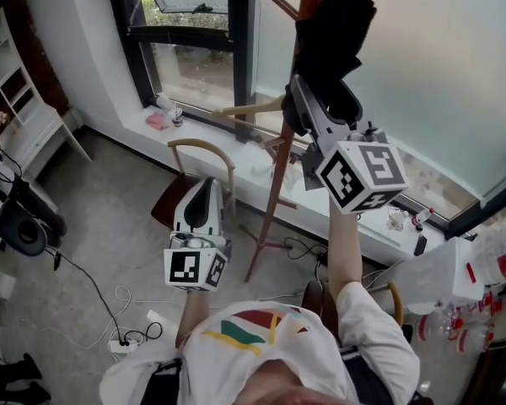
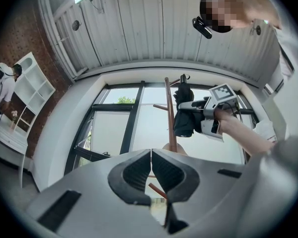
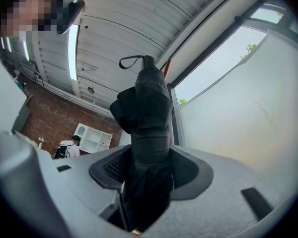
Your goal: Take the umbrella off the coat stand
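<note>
A folded black umbrella [image 1: 333, 32] stands upright beside the reddish wooden coat stand [image 1: 280, 167], its top running out of the head view. My right gripper [image 1: 316, 99] is raised and shut on the umbrella's lower body. In the right gripper view the umbrella [image 3: 146, 113] fills the gap between the pads, and its strap loop [image 3: 131, 59] stands out against the ceiling with no peg seen in it. My left gripper [image 1: 206, 186] hangs lower and to the left, shut and empty. Its view shows the stand's pole [image 2: 169, 113], the umbrella [image 2: 184, 118] and the right gripper [image 2: 203, 109] just right of the pole.
A wooden chair [image 1: 204, 150] stands under the stand's pegs [image 1: 249, 108]. Small items lie on the window sill [image 1: 164, 118]. Cables and a power strip [image 1: 122, 340] lie on the floor, with white shelves [image 1: 17, 99] at the left. A person [image 3: 68, 148] stands far back.
</note>
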Demonstrator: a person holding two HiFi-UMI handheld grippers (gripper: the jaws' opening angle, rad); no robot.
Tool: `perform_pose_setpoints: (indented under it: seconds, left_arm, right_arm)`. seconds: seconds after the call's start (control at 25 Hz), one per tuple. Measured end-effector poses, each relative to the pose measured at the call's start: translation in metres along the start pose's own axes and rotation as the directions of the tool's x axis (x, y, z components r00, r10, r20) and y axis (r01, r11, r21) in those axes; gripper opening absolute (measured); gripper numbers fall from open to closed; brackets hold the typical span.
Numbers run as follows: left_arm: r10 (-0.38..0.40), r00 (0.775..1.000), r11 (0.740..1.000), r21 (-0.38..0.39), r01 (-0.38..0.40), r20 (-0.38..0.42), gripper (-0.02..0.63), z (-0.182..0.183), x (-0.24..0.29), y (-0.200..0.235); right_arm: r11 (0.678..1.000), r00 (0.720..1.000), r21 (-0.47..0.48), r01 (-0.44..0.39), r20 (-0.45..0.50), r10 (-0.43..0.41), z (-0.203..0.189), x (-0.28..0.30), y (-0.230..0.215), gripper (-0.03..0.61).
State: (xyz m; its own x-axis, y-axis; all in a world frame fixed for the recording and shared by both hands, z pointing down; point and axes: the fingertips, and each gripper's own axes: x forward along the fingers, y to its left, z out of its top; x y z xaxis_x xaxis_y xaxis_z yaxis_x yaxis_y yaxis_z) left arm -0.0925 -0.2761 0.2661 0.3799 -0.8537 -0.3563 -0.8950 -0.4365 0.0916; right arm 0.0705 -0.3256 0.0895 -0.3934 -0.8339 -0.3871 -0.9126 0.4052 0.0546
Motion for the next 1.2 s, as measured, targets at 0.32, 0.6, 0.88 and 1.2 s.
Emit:
perform_pose_setpoints:
  seconds: [0.32,0.6,0.88,1.2]
  left_arm:
    - [0.029,1.000,0.999,0.018,-0.029,-0.007,0.008,0.007,-0.004,0.005]
    - [0.033,0.999,0.999,0.021,-0.033,-0.016,0.008,0.003,-0.004,0.004]
    - [0.041,0.999,0.999,0.026,-0.040,-0.026,0.008,0.002,-0.007,0.004]
    - [0.056,0.998,0.998,0.037,-0.055,-0.024,0.008,0.001,-0.010,0.005]
  right_arm:
    - [1.000,0.999,-0.005,0.002,0.035,-0.002,-0.020,-0.022,0.008,0.221]
    - [1.000,1.000,0.001,-0.016,0.005,0.016,-0.051,-0.036,0.018,0.221]
    - [1.000,0.999,0.001,-0.016,-0.037,0.016,-0.076,-0.050,0.026,0.221]
    - [0.999,0.996,0.038,-0.020,-0.092,0.023,-0.108,-0.074,0.032,0.221]
